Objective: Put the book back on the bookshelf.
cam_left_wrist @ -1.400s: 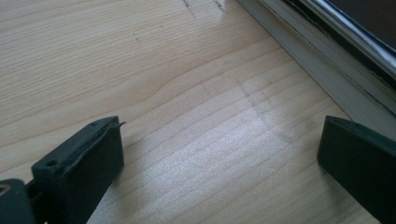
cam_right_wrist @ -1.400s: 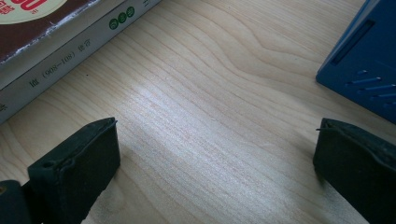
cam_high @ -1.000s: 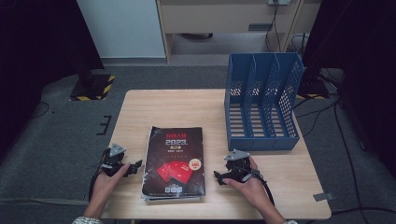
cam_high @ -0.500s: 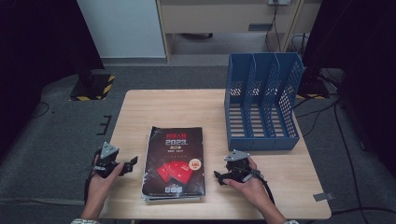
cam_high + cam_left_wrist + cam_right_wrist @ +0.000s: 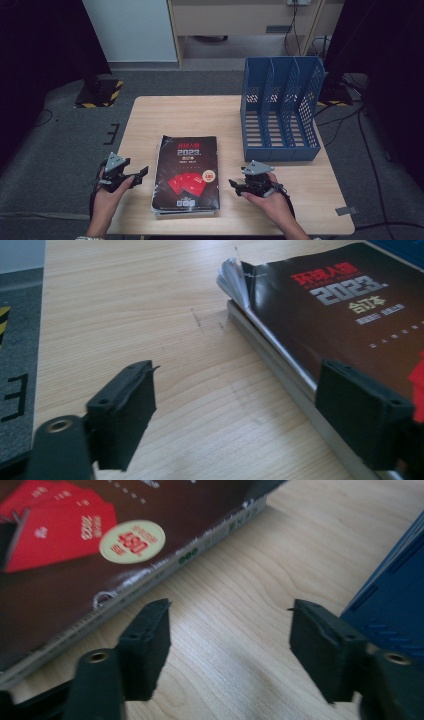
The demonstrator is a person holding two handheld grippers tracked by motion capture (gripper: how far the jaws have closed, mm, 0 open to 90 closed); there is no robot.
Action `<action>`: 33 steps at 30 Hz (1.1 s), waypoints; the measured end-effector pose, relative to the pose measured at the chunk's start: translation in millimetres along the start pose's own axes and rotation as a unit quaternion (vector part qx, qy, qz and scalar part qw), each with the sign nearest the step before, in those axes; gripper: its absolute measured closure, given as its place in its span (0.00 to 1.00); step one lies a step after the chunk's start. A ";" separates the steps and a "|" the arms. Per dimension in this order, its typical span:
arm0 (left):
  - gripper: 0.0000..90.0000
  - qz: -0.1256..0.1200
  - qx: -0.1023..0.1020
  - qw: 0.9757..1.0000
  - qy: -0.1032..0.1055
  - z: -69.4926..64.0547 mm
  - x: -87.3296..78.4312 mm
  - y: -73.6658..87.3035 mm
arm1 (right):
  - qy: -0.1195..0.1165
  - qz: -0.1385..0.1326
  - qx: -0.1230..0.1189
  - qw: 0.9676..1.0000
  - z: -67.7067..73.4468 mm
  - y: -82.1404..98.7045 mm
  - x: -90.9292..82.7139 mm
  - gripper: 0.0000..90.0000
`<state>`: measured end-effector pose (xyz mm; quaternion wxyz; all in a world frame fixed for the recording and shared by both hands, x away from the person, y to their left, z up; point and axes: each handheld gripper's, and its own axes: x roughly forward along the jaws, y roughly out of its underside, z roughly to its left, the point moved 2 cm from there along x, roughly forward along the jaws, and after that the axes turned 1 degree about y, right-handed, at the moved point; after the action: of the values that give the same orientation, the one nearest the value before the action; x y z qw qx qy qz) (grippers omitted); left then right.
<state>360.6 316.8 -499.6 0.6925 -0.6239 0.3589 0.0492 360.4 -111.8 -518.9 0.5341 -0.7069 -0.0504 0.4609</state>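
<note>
1. Books [image 5: 186, 175] lie flat in a small pile near the front of the tabletop [image 5: 200, 115], between the two hands. The top one has a black cover with red cards on it.

2. The left tongs [image 5: 134, 176] sit just beside the left edge of the pile. Their jaws have just been closing a little but are open, with nothing between them. In the left gripper view the pile's edge [image 5: 280, 355] lies by one jaw, not touched.

3. The right tongs [image 5: 235, 185] sit just beside the right edge. Their jaws have also just been closing, are partly open, and hold nothing. The wood shows bare between them in the right gripper view.

4. The blue rack [image 5: 280, 110] stands at the back right, empty, apart from the pile.

5. What could go wrong, I think:
   - The top cover is curled at its far corner [image 5: 235, 280]. Tongs could pinch only that cover, and the pages would flop open.
   - The pile is heavy and slippery. A grab on one side could make the books slide apart.
   - Jaws that are too narrow would just push the pile away.
   - The right hand is near the rack and could bump it.
</note>
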 end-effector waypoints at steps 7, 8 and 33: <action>0.42 -0.012 0.010 1.000 -0.009 -15.2 -3.0 -9.3 | 0.002 -0.026 0.002 1.000 4.0 -9.2 -4.9 0.58; 0.42 -0.014 0.014 1.000 -0.007 -19.0 -2.5 -10.9 | 0.003 -0.029 -0.006 1.000 7.0 -12.3 -4.8 0.59; 0.44 0.039 0.005 0.999 0.025 -43.9 27.1 -4.6 | -0.090 -0.022 0.019 0.996 42.4 -40.6 48.4 0.12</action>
<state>363.9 266.1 -509.3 0.6840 -0.6070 0.4004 0.0582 375.2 -37.2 -515.5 0.5507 -0.6510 -0.1046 0.5119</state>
